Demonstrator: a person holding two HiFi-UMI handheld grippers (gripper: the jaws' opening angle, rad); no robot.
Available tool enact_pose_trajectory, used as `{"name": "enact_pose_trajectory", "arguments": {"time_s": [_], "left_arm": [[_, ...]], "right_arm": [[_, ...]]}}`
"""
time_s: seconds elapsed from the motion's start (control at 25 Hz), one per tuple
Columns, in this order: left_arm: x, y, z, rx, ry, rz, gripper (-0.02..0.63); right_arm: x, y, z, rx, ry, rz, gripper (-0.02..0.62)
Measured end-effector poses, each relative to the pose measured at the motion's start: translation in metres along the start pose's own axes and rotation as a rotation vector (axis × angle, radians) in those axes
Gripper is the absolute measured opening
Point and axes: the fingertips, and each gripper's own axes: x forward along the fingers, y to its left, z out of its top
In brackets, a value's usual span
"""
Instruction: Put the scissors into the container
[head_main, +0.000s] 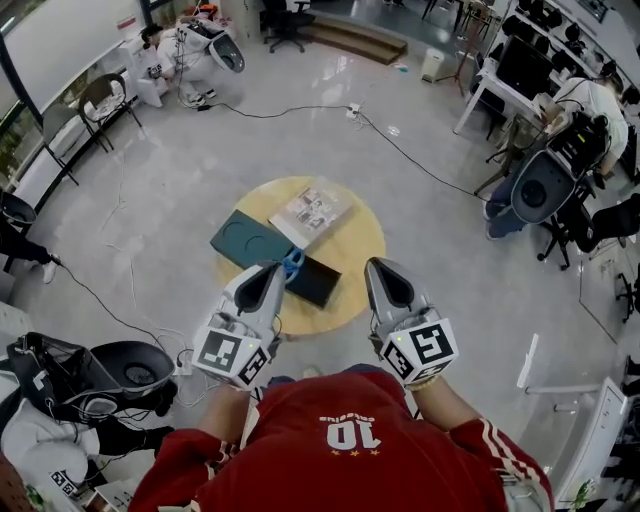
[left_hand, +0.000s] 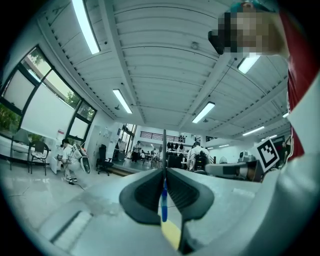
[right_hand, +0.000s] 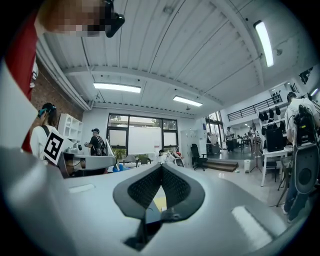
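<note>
Blue-handled scissors (head_main: 292, 263) in left tongs (left_hand: 165, 171)

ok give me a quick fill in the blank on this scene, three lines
1. The left gripper is shut on metal scissors with ___ handles.
2. The dark green flat container lies on a wooden table whose top is ___ in shape.
3. The right gripper has its jaws together and holds ___.

Missing words: blue; round; nothing
</note>
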Motion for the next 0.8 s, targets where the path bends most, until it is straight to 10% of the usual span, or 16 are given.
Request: {"name": "enact_pose_trajectory", "arguments": {"time_s": [0.8], "left_arm": [[0.022,0.031,-0.067,-0.184,0.074,-0.029,0.023]], "right_arm": [[0.025,-0.008,-0.027,-0.025,0.031,-0.01,-0.008]]}}
